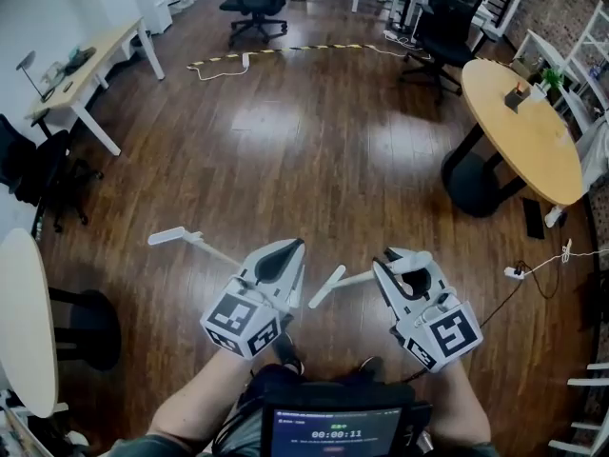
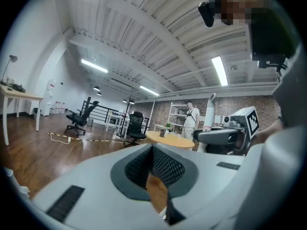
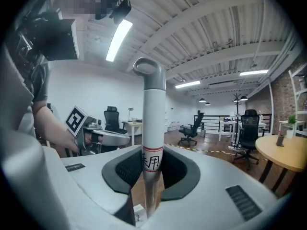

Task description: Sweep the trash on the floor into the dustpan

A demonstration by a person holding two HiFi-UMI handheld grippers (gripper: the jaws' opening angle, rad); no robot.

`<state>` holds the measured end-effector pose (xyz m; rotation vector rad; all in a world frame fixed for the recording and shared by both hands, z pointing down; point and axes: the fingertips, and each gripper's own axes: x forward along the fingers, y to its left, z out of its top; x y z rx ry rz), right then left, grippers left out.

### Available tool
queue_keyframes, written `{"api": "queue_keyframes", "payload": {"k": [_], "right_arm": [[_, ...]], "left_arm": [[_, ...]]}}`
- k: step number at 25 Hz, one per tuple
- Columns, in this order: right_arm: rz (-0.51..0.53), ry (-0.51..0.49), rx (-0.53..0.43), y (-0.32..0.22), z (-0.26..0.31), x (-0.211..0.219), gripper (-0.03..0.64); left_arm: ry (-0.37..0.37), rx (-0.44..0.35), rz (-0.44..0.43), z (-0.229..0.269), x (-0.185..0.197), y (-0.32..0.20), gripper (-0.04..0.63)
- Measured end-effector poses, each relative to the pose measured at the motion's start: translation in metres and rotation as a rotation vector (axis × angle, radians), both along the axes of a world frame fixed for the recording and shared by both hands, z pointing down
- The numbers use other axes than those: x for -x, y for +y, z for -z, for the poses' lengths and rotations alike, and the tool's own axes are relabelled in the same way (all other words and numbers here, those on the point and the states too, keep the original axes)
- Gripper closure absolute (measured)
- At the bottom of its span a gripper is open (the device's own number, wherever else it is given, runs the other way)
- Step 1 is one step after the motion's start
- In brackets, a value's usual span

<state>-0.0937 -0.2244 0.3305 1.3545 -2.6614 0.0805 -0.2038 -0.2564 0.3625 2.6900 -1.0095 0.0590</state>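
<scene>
In the head view both grippers are held close to the person's body, above a dark wooden floor (image 1: 314,150). My left gripper (image 1: 285,253) is shut on a thin white handle (image 1: 190,241) that runs out to the upper left. In the left gripper view only a white sliver (image 2: 165,215) shows low between the pads. My right gripper (image 1: 407,263) is shut on a second white handle (image 1: 343,282). In the right gripper view this handle (image 3: 153,114) rises between the pads and ends in a grey loop. No trash, dustpan pan or broom head is in view.
A round wooden table (image 1: 528,131) stands at the right, another round table (image 1: 24,322) at the left edge. Office chairs (image 1: 257,8) and a white desk (image 1: 86,69) are at the back. A cable (image 1: 533,269) lies at right. A person (image 2: 192,119) stands far off.
</scene>
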Motion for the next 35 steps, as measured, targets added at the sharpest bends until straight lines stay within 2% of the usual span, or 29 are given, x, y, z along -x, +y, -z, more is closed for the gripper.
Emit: {"api": "queue_keyframes", "payload": {"k": [5, 9, 19, 26, 35], "right_arm": [[-0.082, -0.007, -0.036, 0.048, 0.044, -0.074, 0.514], [-0.179, -0.02, -0.049, 0.087, 0.075, -0.132, 0.514], [-0.407, -0.058, -0.057, 0.157, 0.1, -0.265, 0.514], [-0.464, -0.071, -0.083, 0.182, 0.11, -0.295, 0.514], [-0.475, -0.083, -0.091, 0.189, 0.114, -0.301, 0.514]], "left_arm": [[0.034, -0.037, -0.052, 0.048, -0.068, 0.034, 0.594], [0.041, -0.061, -0.081, 0.078, -0.106, 0.064, 0.594], [0.026, -0.09, -0.119, 0.105, -0.186, 0.115, 0.594], [0.024, -0.108, -0.152, 0.116, -0.205, 0.132, 0.594], [0.024, -0.108, -0.151, 0.114, -0.206, 0.142, 0.594]]}}
